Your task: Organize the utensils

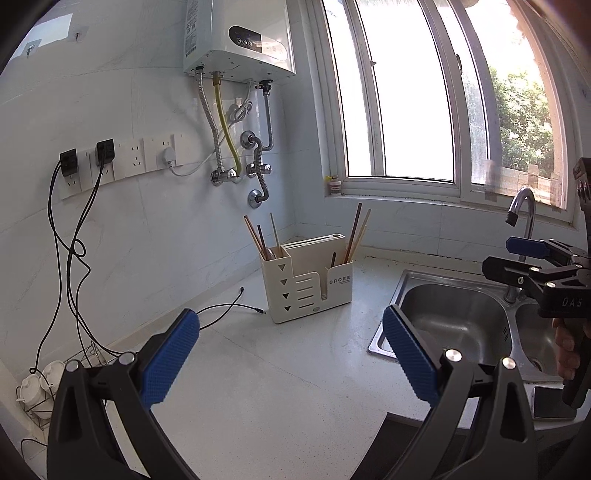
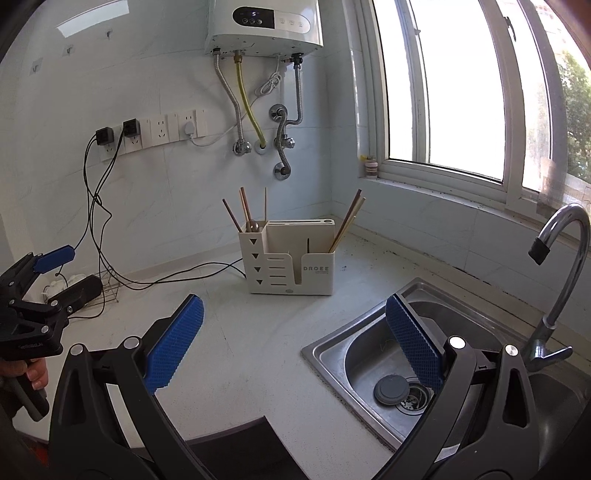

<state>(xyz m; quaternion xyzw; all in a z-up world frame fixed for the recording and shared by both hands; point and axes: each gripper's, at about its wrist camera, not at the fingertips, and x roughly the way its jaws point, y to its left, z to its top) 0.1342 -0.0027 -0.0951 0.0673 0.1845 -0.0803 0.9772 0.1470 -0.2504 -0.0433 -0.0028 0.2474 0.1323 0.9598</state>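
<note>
- Across a pale speckled kitchen counter [image 1: 288,369], a cream plastic utensil holder [image 1: 308,280] stands far back near the corner, wooden chopsticks [image 1: 356,236] in both end compartments.
- Left gripper [image 1: 291,354] and right gripper [image 2: 295,343] are spread wide, empty.
- Only the right view shows the steel sink's grey drain plug [image 2: 390,389].

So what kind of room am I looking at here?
Most likely a home kitchen: a steel sink with faucet set in the counter, a wall-mounted water heater, and a utensil holder with chopsticks.
</note>
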